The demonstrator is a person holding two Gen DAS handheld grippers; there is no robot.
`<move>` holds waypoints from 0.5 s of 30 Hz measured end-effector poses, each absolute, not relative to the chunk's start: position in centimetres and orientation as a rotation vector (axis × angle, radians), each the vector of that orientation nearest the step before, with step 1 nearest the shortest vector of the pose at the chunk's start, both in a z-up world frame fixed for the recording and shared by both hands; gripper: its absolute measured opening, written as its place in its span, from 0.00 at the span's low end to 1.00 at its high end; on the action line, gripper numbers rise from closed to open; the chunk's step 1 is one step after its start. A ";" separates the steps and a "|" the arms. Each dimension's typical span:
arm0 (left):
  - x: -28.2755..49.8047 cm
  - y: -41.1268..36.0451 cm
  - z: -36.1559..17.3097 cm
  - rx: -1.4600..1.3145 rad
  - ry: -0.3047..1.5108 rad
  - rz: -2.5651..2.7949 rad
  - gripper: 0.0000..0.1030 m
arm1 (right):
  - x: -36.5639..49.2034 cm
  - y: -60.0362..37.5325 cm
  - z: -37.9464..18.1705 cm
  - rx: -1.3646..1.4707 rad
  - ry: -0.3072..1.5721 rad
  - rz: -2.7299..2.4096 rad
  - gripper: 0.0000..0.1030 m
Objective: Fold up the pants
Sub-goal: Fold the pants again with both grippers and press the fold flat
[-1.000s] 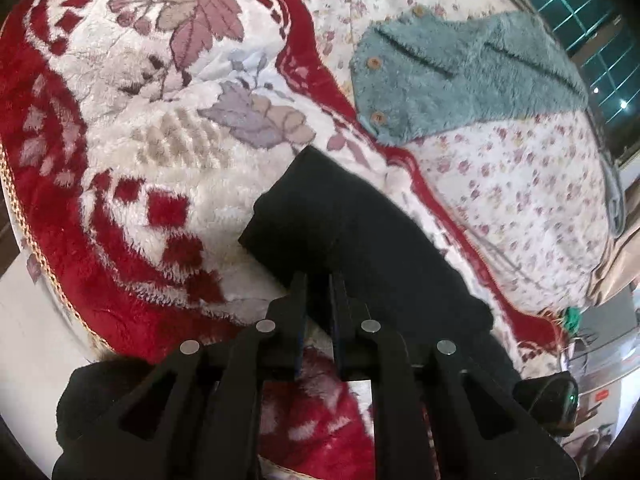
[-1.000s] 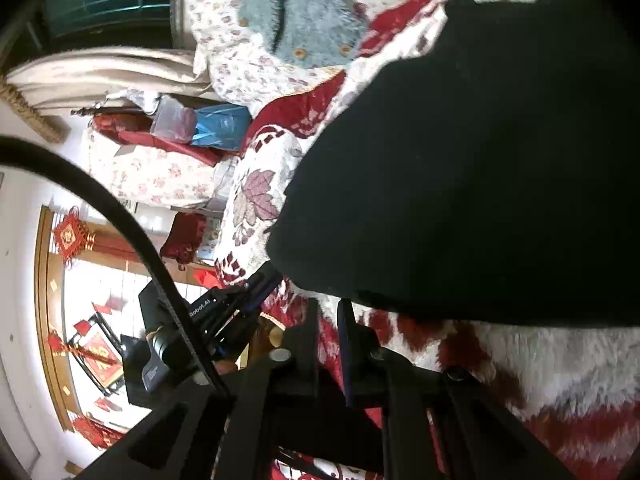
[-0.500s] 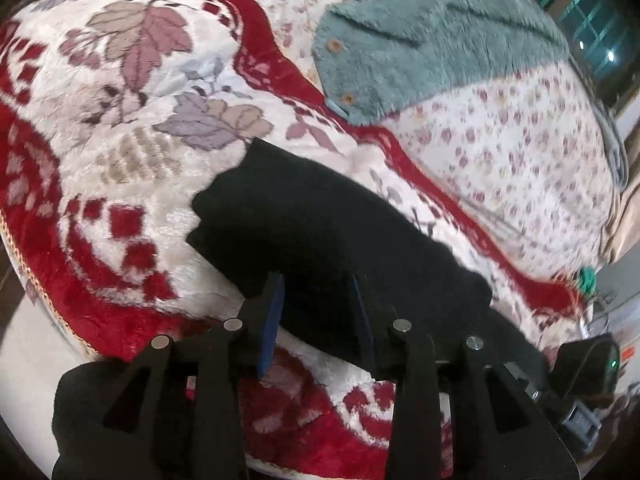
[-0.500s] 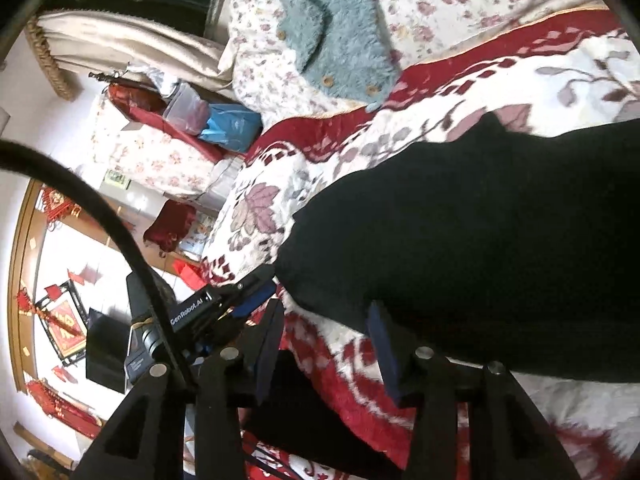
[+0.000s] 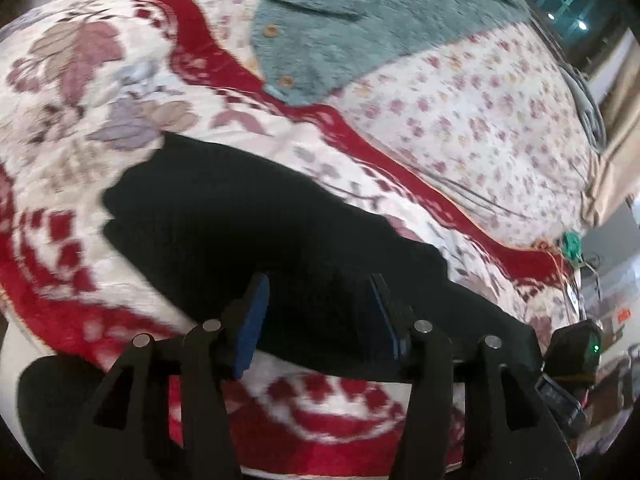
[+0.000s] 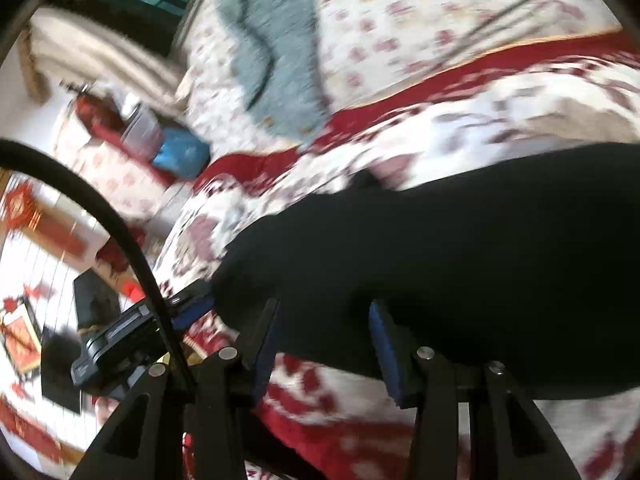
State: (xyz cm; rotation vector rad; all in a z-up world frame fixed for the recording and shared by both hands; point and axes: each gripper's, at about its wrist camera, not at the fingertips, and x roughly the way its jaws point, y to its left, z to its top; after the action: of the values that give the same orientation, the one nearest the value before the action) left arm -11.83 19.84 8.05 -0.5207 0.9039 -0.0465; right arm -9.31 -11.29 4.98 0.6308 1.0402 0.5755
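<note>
The black pants lie folded in a long band on the red-and-white fleece blanket. My left gripper is open, its blue pads on either side of the near edge of the pants, holding nothing. In the right wrist view the pants fill the right half. My right gripper is open over their near edge, holding nothing. The other gripper's body shows at the left there.
A teal fleece cardigan lies on the floral bedsheet beyond the blanket. The bed's edge runs along the bottom left. A blue bag and a chair stand beside the bed. The right gripper's body shows at the right.
Both grippers were shut on the pants' edge one second ago. Both have opened, let go of the cloth and pulled back a little. The pants now lie flat.
</note>
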 end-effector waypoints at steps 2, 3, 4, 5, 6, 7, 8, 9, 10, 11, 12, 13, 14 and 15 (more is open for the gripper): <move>-11.1 18.0 8.1 -0.491 0.924 -0.081 0.47 | -9.5 -13.7 5.1 0.644 1.023 0.529 0.43; -10.7 17.0 8.1 -0.471 0.933 -0.099 0.47 | -9.5 -14.7 5.3 0.649 1.012 0.508 0.43; -10.4 15.9 8.1 -0.447 0.942 -0.116 0.47 | -9.6 -16.0 5.4 0.651 1.002 0.489 0.43; -10.0 14.7 8.0 -0.423 0.953 -0.134 0.47 | -9.7 -17.4 5.7 0.648 0.992 0.464 0.44; -9.8 14.0 7.9 -0.409 0.961 -0.148 0.47 | -9.8 -18.8 6.0 0.641 0.982 0.437 0.47; -9.5 13.0 7.8 -0.395 0.973 -0.169 0.47 | -9.9 -20.0 6.2 0.636 0.974 0.416 0.48; -9.1 11.6 7.7 -0.381 0.987 -0.201 0.47 | -10.1 -21.8 6.6 0.627 0.963 0.388 0.48; -8.9 10.7 7.6 -0.371 0.994 -0.219 0.47 | -10.2 -23.4 6.9 0.620 0.955 0.358 0.48; -8.5 9.4 7.5 -0.354 1.007 -0.248 0.47 | -10.4 -25.0 7.2 0.611 0.950 0.321 0.49; -8.2 8.2 7.4 -0.342 1.020 -0.278 0.47 | -10.6 -27.0 7.6 0.603 0.947 0.282 0.50; -7.9 7.3 7.3 -0.334 1.032 -0.305 0.47 | -10.7 -28.8 7.8 0.603 0.946 0.250 0.50; -7.5 6.4 7.3 -0.325 1.045 -0.331 0.47 | -10.8 -30.6 8.0 0.608 0.947 0.220 0.51; -7.1 4.9 7.2 -0.312 1.061 -0.372 0.47 | -10.9 -32.7 8.2 0.613 0.953 0.188 0.51; -6.9 4.1 7.3 -0.305 1.067 -0.395 0.47 | -11.1 -34.5 8.4 0.618 0.956 0.162 0.51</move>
State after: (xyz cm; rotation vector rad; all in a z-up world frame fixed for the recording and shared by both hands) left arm -6.88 4.06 7.27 -0.3047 1.0669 -0.3948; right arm -11.07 -34.46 8.42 0.6180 0.9556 0.1617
